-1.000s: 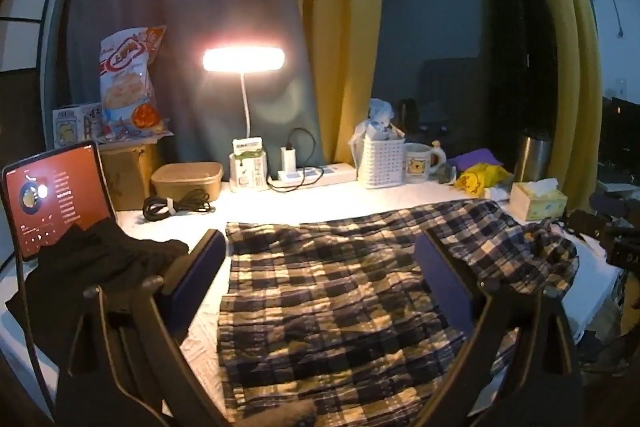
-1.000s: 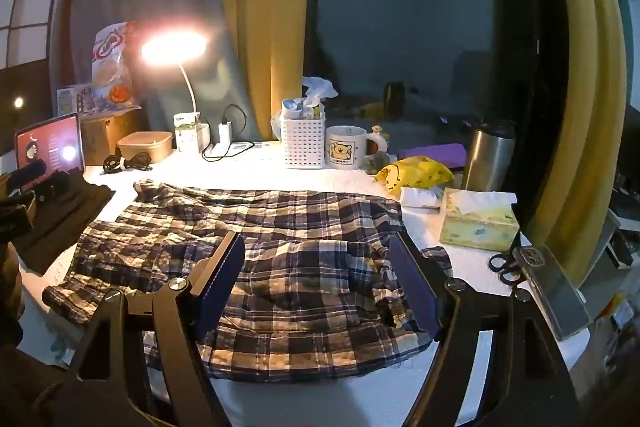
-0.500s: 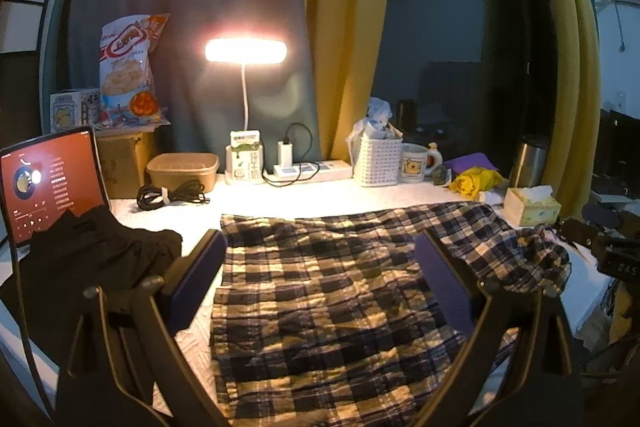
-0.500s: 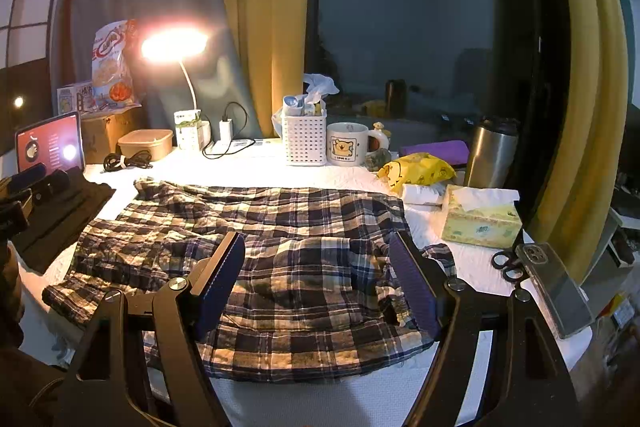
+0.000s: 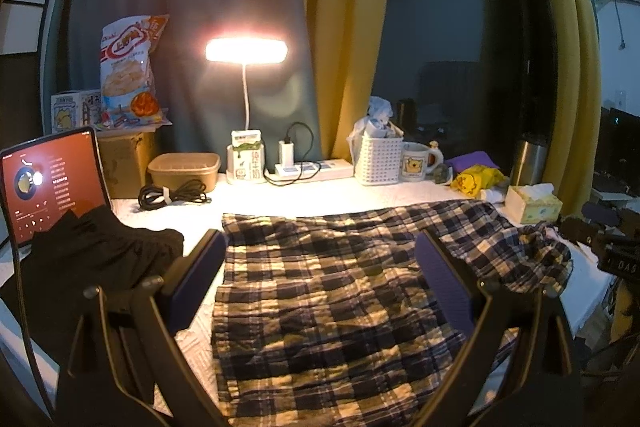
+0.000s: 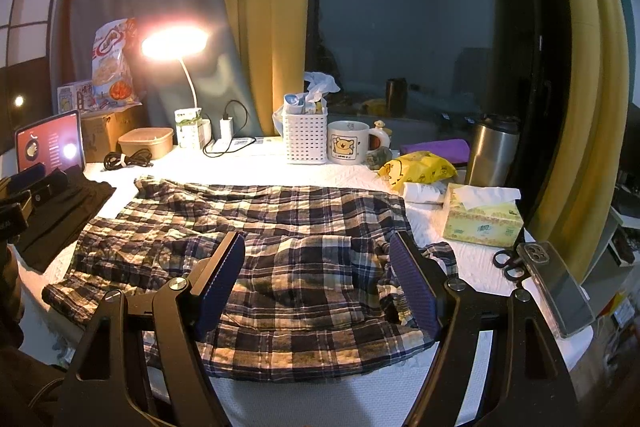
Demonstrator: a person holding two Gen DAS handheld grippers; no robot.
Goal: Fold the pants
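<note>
Both my claws are spread wide and empty, nothing between the pads. Left claw (image 5: 320,279) hangs above the leg end of the plaid pants (image 5: 340,287); right claw (image 6: 316,279) hangs above the waist end, pants (image 6: 248,247) under it.

What changed over the last second: not much. In the left view the pants have slid a bit lower and nearer in frame and the lamp (image 5: 246,50) sits slightly higher, so I've drawn that claw back or tipped it up a little. Right view is nearly identical across the three moments, only a tiny drift. Cloth itself hasn't moved; same wrinkles, same bunched waistband by the tissue box (image 6: 482,223).

Pants lie spread across the white desk (image 6: 260,163), lengthwise left to right, looking already doubled leg over leg, though I can't be sure from here. Black garment (image 5: 92,259) and tablet (image 5: 48,183) sit off my left side, touching each other; phone (image 6: 560,287) and scissors (image 6: 506,263) at the right edge.

Meaning for the task: my guess is I'm between grasps, lining up for the next fold. Nothing pinched yet. Likely next is each claw dropping to an edge, hem end and waist end, and bringing one over the other. The crumpled waistband may want flattening first.
</note>
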